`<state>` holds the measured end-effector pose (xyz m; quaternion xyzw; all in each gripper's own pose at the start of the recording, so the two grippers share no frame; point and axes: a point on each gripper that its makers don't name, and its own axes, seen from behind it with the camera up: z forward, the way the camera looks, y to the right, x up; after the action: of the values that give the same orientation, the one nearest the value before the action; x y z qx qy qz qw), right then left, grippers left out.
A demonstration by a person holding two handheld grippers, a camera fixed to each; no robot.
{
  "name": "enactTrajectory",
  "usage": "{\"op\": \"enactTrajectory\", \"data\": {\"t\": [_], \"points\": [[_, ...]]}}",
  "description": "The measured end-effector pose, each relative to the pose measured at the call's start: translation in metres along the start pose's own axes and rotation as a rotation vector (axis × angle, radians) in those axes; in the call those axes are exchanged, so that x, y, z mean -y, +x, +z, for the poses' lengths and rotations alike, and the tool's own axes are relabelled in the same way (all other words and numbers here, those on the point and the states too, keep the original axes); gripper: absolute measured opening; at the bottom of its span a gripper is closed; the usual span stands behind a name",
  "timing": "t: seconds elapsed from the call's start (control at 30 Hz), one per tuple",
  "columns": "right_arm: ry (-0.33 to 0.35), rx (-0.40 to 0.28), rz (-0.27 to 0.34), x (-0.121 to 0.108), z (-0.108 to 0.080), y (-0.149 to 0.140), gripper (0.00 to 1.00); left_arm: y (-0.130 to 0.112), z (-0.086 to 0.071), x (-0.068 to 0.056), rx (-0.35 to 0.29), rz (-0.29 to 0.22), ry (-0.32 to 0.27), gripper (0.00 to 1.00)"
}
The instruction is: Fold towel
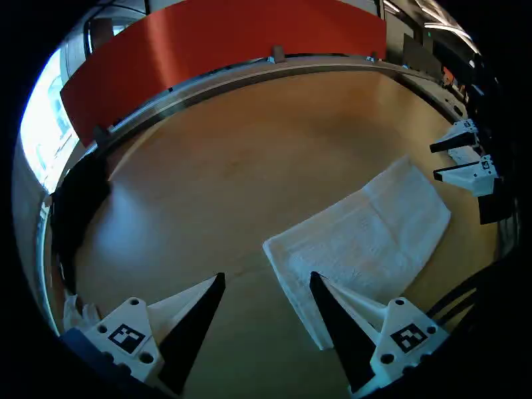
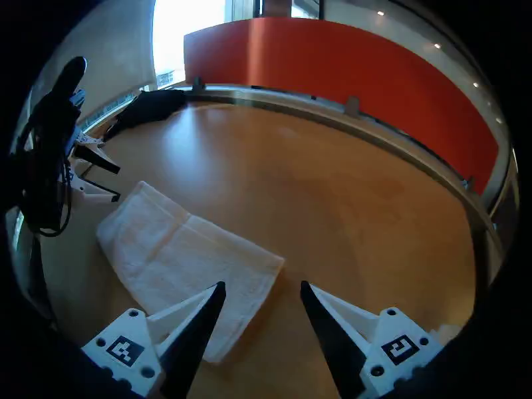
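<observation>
We are low over the wooden tabletop [image 1: 233, 166], and the white towel [image 1: 366, 233] lies flat in the lower right of the left gripper view, a neat rectangle running up toward the right edge. The left tool [image 1: 266, 276] stands wide open at the bottom of the frame with nothing between its fingers. Its right-hand finger crosses the towel's near edge in the picture, though we cannot tell whether it touches the cloth. Its other finger sits over bare wood.

At the far right of that view is the right tool [image 1: 435, 161], its two white fingers with dark tips spread apart, just beyond the towel's far end. A long red panel [image 1: 219, 40] curves across the top behind the tabletop's metal edge, and a black object [image 1: 80, 193] sits at the left.

In the right gripper view the towel [image 2: 179, 256] is in the lower left, slanting from the left edge down toward the centre, with a faint ridge across it near its upper end. The right tool [image 2: 261, 284] is open too and grips nothing. Its left-hand finger overlaps the towel's lower corner, and its right-hand finger is over bare tabletop [image 2: 332, 199].

The left tool [image 2: 116, 184] shows at the left edge, fingers apart, just beside the towel's far end — so the towel lies between the two tools. The red panel [image 2: 346, 73] sweeps along the upper right, a bright window [image 2: 186, 40] glows at the top, and the black object [image 2: 149, 106] rests at the upper left, well apart from the towel.
</observation>
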<state>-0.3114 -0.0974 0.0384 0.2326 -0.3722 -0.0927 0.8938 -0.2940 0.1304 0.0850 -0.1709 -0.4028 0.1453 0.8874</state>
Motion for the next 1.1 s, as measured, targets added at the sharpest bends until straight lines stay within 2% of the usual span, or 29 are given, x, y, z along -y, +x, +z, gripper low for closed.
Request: {"op": "enactTrajectory", "data": {"t": [0.2, 0.8, 1.1], "points": [[-0.001, -0.003, -0.007, 0.000, -0.006, -0.002, 0.87, -0.006, -0.007, 0.004, -0.001, -0.017, 0.012, 0.94], [0.000, 0.005, -0.008, 0.012, -0.030, -0.026, 0.87, -0.037, -0.032, -0.008, -0.003, -0.078, 0.015, 0.94], [0.032, 0.017, -0.029, 0.019, -0.039, -0.040, 0.87, -0.051, -0.042, -0.012, -0.004, -0.114, 0.026, 0.94]]}}
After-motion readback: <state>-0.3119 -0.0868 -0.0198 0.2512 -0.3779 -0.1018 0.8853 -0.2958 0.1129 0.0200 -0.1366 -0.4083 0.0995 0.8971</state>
